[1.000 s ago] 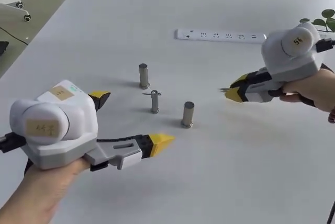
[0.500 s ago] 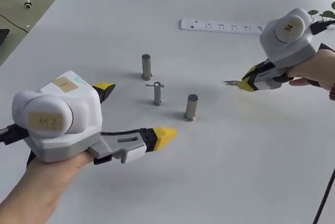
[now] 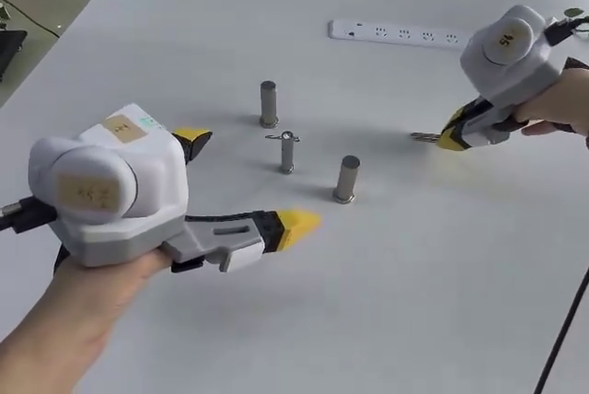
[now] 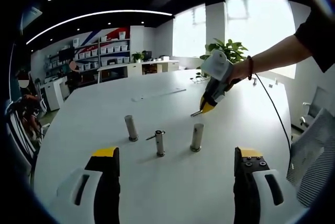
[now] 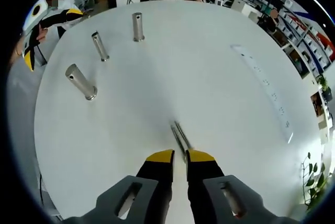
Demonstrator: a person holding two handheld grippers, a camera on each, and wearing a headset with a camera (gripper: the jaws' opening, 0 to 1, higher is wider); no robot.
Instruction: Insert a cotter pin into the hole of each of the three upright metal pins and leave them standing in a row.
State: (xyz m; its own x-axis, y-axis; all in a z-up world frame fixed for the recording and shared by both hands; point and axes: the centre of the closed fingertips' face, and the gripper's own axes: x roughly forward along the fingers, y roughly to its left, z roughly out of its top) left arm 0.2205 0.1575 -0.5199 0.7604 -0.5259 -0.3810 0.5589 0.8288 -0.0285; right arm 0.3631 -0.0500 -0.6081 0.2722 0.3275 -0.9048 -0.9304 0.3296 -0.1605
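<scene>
Steel-grey and upright, three metal pins stand in a slanted row on the white table (image 3: 442, 265): the far pin (image 3: 268, 104), the middle pin (image 3: 287, 153) and the near pin (image 3: 347, 179). In the head view, the far pin is at 11 o'clock from the middle pin and the near pin at 4 o'clock. A fitted cotter pin (image 3: 282, 137) crosses the top of the middle pin; the other two show plain tops.

The right gripper (image 3: 444, 141) is at 3 o'clock of the row and well apart from it. Its yellow tips are pressed together on a loose cotter pin (image 5: 179, 132), whose legs stick out ahead of them. The left gripper (image 3: 247, 179) hovers at 8 o'clock of the middle pin, its fingers spread wide; its own view frames all three pins between them. A white power strip (image 3: 405, 35) lies at 12 o'clock, beyond the row.
</scene>
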